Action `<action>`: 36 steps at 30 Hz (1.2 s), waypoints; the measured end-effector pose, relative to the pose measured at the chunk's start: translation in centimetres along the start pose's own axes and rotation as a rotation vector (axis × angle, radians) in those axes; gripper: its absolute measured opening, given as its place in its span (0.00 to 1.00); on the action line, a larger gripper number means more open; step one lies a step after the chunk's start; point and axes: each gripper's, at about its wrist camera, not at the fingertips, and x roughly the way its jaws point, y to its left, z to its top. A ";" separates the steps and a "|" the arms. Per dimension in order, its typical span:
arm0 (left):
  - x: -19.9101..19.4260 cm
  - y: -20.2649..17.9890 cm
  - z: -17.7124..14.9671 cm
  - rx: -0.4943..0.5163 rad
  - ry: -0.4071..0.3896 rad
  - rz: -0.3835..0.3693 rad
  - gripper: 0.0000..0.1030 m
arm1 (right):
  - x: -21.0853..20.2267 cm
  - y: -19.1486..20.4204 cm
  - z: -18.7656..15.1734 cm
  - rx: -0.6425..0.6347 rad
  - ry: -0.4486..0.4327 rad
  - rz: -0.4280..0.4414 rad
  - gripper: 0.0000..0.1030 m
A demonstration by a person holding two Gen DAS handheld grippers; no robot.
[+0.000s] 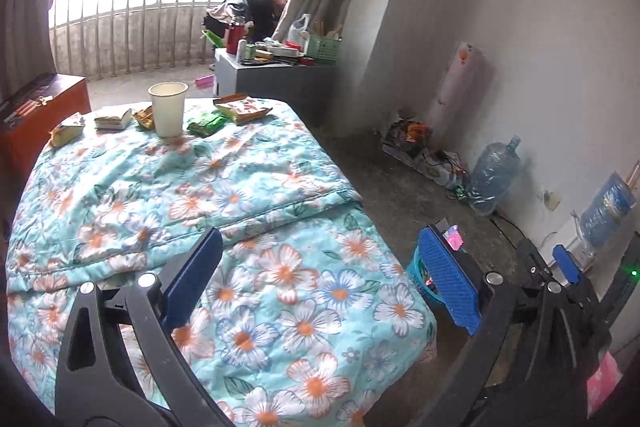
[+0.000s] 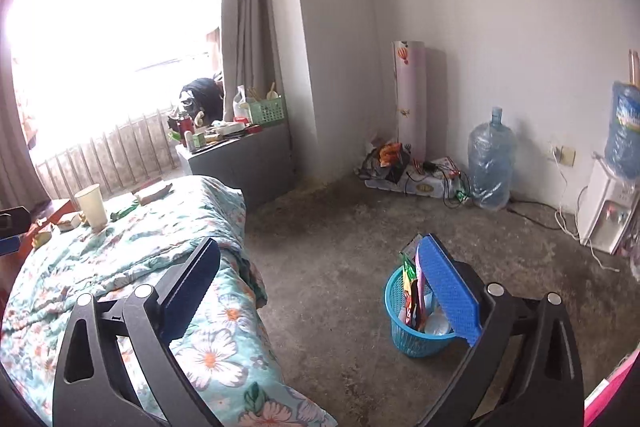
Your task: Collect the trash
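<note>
While both the left gripper point(image 1: 320, 279) and right gripper point(image 2: 320, 291) gape wide and empty, wrappers point(image 1: 240, 109) and a paper cup point(image 1: 168, 109) lie on the floral quilt point(image 1: 248, 195); the blue trash basket point(image 2: 416, 311) stands on the floor beside the bed

1. I can read no words on the snack wrappers point(image 1: 242, 109) lying on the bed; their print is too small and blurred
2. The label on the water bottle point(image 2: 626, 131) atop the dispenser carries print, but I cannot make it out
3. The packets in the blue basket point(image 2: 416, 311) show coloured printing, none of it readable to me
</note>
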 end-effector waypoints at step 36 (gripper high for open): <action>1.8 0.5 -8.6 -0.016 0.334 0.117 0.91 | -2.2 4.4 -6.8 -0.279 0.457 -0.004 0.94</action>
